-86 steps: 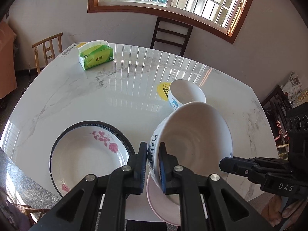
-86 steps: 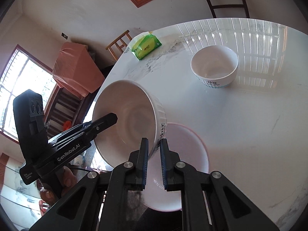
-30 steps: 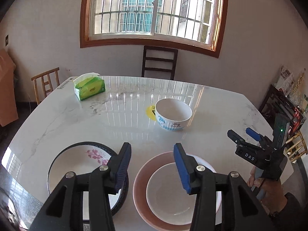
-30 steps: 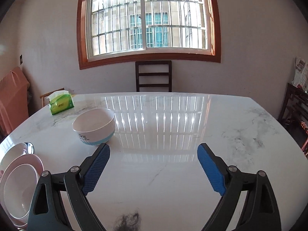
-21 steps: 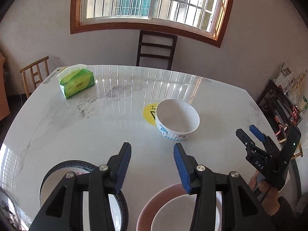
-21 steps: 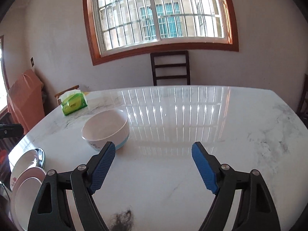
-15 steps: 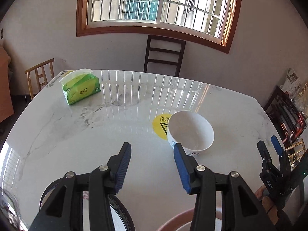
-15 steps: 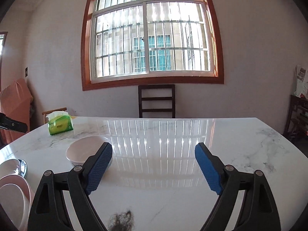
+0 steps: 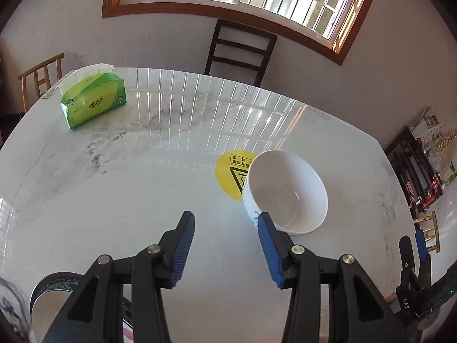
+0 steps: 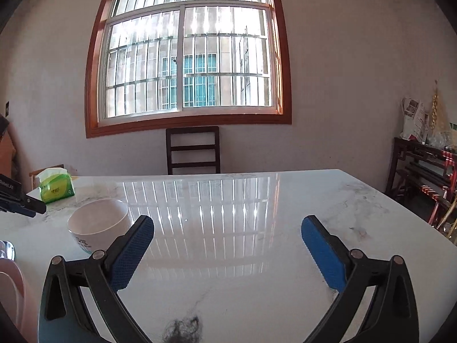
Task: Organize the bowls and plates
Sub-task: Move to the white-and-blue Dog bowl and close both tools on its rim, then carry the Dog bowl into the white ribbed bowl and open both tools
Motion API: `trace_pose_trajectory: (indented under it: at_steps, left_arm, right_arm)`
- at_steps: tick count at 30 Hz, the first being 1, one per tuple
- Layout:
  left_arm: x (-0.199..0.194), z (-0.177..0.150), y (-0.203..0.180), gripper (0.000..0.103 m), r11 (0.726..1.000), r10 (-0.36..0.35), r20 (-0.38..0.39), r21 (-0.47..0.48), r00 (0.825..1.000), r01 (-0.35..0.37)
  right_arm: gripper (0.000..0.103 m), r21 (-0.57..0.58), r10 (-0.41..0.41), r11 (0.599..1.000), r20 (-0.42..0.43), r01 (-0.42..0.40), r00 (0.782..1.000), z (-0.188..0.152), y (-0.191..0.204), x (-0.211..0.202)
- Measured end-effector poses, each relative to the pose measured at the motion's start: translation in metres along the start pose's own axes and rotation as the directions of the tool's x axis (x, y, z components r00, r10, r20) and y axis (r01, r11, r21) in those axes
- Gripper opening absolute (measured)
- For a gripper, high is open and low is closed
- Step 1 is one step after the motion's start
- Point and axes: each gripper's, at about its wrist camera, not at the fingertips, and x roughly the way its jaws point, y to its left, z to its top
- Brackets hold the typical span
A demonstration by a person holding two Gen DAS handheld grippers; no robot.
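Note:
A white bowl with blue print [image 9: 287, 193] stands upright on the marble table [image 9: 114, 194], just ahead and right of my open, empty left gripper [image 9: 225, 228]. Its right fingertip is close to the bowl's near rim. The same bowl [image 10: 98, 224] shows in the right wrist view, left of my open, empty right gripper [image 10: 227, 228]. A dark-rimmed floral plate [image 9: 50, 294] peeks in at the bottom left of the left wrist view. A pink plate's edge [image 10: 12, 288] shows at the left of the right wrist view.
A green tissue pack [image 9: 92, 103] lies at the table's far left. A yellow warning sticker [image 9: 231, 171] sits beside the bowl. A dark chair [image 9: 240, 51] stands behind the table, a wooden chair [image 9: 40, 78] at left. A hair clump [image 10: 182, 328] lies near the front edge.
Both grippers released the large bowl onto the pink plate and opened. The left gripper has since moved forward toward the small white bowl; the right gripper has swung to face the window.

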Motion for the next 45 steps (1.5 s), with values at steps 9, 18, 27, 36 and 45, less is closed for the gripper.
trace_pose_trajectory:
  at_steps: [9,18,27,36,45]
  left_arm:
    - [0.033,0.022,-0.01,0.047,0.996,-0.01,-0.097,0.085,0.995,0.019]
    - [0.075,0.034,-0.009,0.047,0.994,-0.038,-0.194,0.09,0.98,0.057]
    - [0.096,0.04,-0.005,0.047,0.994,-0.01,-0.22,0.104,0.975,0.034]
    - [0.11,0.041,-0.01,0.047,0.994,-0.002,-0.243,0.107,0.97,0.029]
    - [0.111,0.042,-0.023,0.008,0.991,0.07,-0.223,0.126,0.972,-0.043]
  right_arm:
    - [0.103,0.019,0.407,0.902,-0.365,-0.431,0.837,0.037,0.041,0.057]
    - [0.103,0.26,0.493,0.863,-0.622,-0.433,0.609,0.065,0.05,0.157]
    - [0.094,0.273,0.468,0.869,-0.723,-0.413,0.508,0.055,0.069,0.204]
    - [0.064,0.281,0.459,0.866,-0.777,-0.414,0.431,0.039,0.091,0.217]
    - [0.019,0.32,0.477,0.854,-0.797,-0.41,0.37,0.028,0.105,0.222]
